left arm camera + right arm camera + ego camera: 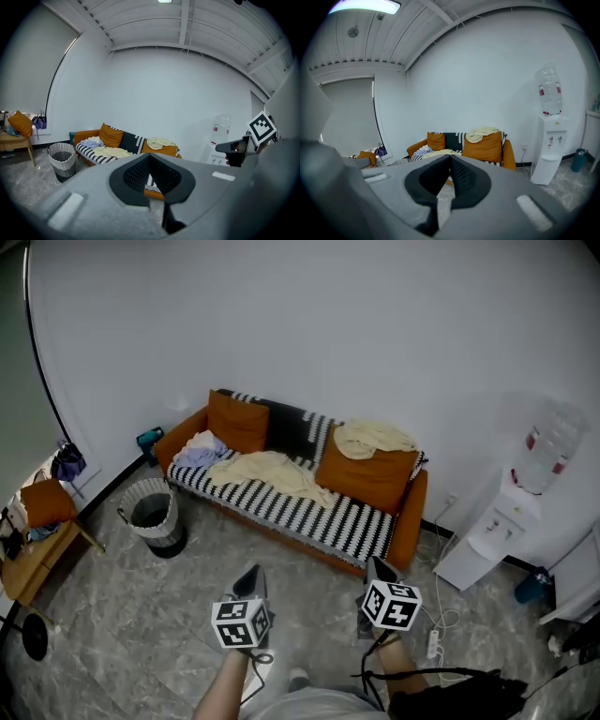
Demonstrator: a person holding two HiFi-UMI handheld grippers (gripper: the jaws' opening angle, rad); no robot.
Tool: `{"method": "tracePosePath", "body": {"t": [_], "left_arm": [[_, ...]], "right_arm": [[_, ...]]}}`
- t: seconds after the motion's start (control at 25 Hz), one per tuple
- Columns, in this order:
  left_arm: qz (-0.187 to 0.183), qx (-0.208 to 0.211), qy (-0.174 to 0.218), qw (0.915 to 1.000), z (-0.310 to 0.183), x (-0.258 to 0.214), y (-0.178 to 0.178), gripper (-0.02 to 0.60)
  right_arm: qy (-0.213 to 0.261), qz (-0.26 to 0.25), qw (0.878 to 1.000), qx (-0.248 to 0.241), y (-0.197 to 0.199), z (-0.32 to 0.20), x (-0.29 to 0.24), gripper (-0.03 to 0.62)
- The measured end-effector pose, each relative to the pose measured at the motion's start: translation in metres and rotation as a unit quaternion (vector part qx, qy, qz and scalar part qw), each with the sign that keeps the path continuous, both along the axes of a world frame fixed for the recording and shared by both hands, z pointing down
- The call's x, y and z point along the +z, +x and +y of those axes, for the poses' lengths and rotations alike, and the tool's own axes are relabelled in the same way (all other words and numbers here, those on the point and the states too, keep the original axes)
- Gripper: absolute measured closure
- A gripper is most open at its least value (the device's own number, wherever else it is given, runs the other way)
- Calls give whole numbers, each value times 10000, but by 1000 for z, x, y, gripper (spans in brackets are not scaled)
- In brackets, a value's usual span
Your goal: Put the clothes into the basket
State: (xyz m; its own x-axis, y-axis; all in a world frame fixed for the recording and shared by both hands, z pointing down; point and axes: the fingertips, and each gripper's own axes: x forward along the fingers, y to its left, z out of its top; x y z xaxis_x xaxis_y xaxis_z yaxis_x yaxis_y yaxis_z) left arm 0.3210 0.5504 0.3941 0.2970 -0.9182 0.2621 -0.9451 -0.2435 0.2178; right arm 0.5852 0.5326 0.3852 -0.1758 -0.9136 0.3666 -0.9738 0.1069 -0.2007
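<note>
**Clothes-to-basket: nothing picked up yet**

L tongs & R tongs: both pinched closed, empty, well short of sofa. Clothes on sofa seat; basket on floor beside sofa. Risk: closed tips shove fabric or snag the striped cover.

A plain lounge or living room, furnished like a home. An orange sofa with a striped cover and 2 cushions stands against a bare white wall, with loose clothes strewn over it. A basket sits on the marbled floor at one end. A water dispenser stands by the wall at the other, a power strip nearby. A cluttered wooden table fills the corner. Overhead are ceiling beams and a light panel.
</note>
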Motion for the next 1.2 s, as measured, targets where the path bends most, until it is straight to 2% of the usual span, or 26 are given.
{"method": "tracePosePath", "body": {"t": [0.44,0.8,1.0,1.2], "left_arm": [[-119,141,-262,9995,-92,17,22,588],[223,270,-447,9984,-147,30,31,588],[269,495,-397,9976,-209,36,47,588],[285,643,-274,9971,-288,25,55,588]], "right_arm": [[-304,-111,9994,117,20,-86,29,591],[-494,-141,9982,308,30,-126,51,591],[-527,-254,9957,718,56,-169,60,591],[-392,-270,9946,917,69,-234,43,591]]}}
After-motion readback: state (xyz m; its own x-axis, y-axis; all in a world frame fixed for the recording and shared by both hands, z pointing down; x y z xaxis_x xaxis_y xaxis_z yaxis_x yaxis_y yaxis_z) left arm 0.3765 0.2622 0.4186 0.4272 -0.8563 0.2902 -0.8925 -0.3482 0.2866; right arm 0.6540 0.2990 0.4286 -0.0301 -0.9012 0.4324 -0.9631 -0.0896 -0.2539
